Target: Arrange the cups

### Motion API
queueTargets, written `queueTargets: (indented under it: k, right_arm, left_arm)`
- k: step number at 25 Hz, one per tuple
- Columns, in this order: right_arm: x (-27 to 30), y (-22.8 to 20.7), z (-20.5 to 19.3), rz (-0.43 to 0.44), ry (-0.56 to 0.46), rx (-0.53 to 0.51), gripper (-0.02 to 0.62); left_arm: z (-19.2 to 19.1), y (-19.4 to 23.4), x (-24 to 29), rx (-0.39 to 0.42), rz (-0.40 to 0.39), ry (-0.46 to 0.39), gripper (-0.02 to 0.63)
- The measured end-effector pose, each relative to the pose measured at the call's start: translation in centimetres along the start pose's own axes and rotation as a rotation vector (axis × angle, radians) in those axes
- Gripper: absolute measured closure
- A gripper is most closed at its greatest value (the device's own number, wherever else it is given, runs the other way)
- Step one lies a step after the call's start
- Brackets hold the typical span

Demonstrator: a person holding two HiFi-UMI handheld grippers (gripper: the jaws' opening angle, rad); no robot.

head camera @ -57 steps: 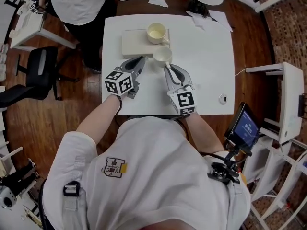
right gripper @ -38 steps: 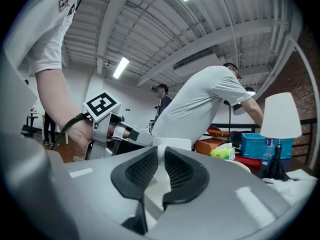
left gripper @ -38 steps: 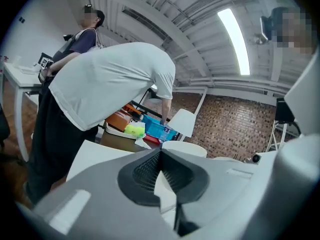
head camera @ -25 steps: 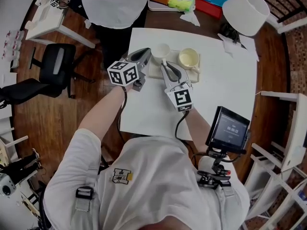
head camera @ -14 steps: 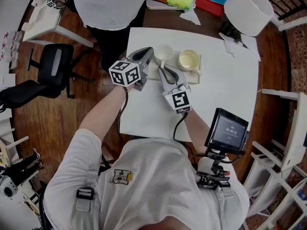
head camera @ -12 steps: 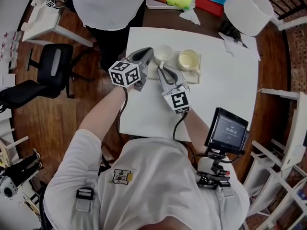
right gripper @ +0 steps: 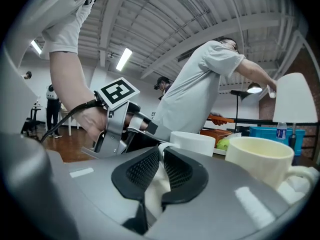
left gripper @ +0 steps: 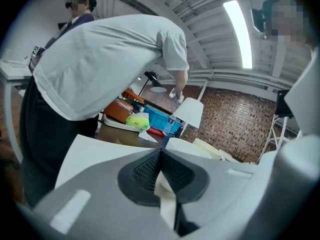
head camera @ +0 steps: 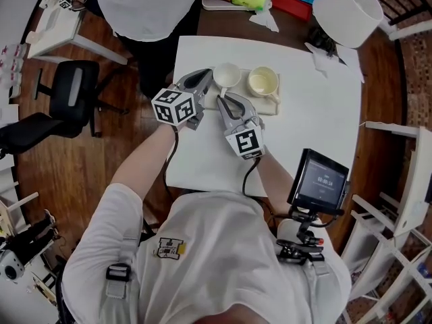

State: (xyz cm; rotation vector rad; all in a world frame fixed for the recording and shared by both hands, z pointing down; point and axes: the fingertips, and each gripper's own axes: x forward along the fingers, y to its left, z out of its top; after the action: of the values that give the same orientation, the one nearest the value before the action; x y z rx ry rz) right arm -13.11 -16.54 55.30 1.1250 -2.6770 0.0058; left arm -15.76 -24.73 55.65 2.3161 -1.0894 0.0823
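A white cup point(head camera: 226, 75) stands at the left end of a cream tray point(head camera: 271, 106), just left of a cream cup point(head camera: 262, 82). My right gripper point(head camera: 223, 98) is shut on the white cup's handle. Its jaws have just been closing, and in the right gripper view point(right gripper: 161, 151) the pads pinch the white handle, with the white cup point(right gripper: 192, 143) and the cream cup point(right gripper: 260, 159) beyond them. My left gripper point(head camera: 200, 78) hovers just left of the white cup, its pads point(left gripper: 160, 156) meeting at the tip. I cannot tell whether the cup's base rests on the tray.
The tray lies at the far left of a white table point(head camera: 304, 113). A person point(head camera: 148, 5) leans over the table's far side. A white lampshade point(head camera: 347, 12) stands at the back right. A screen on a stand point(head camera: 317, 181) is near my right elbow, and a chair point(head camera: 74, 90) is on the left.
My right gripper has carried the white cup from in front of the tray to the tray's left end, beside the cream cup, and has sunk a little. The left gripper has stayed alongside.
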Motion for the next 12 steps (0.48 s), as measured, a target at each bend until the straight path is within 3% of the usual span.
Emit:
queueTargets:
  k: [7, 12]
  right_arm:
    - [0.9, 0.2, -1.0, -0.046, 0.095, -0.089, 0.561]
    - [1.0, 0.2, -2.1, -0.093, 0.17, -0.083, 0.55]
  left_arm:
    - [-0.7, -0.1, 0.1, 0.015, -0.002, 0.02, 0.607]
    - [-0.7, 0.1, 0.2, 0.013, 0.001, 0.022, 0.607]
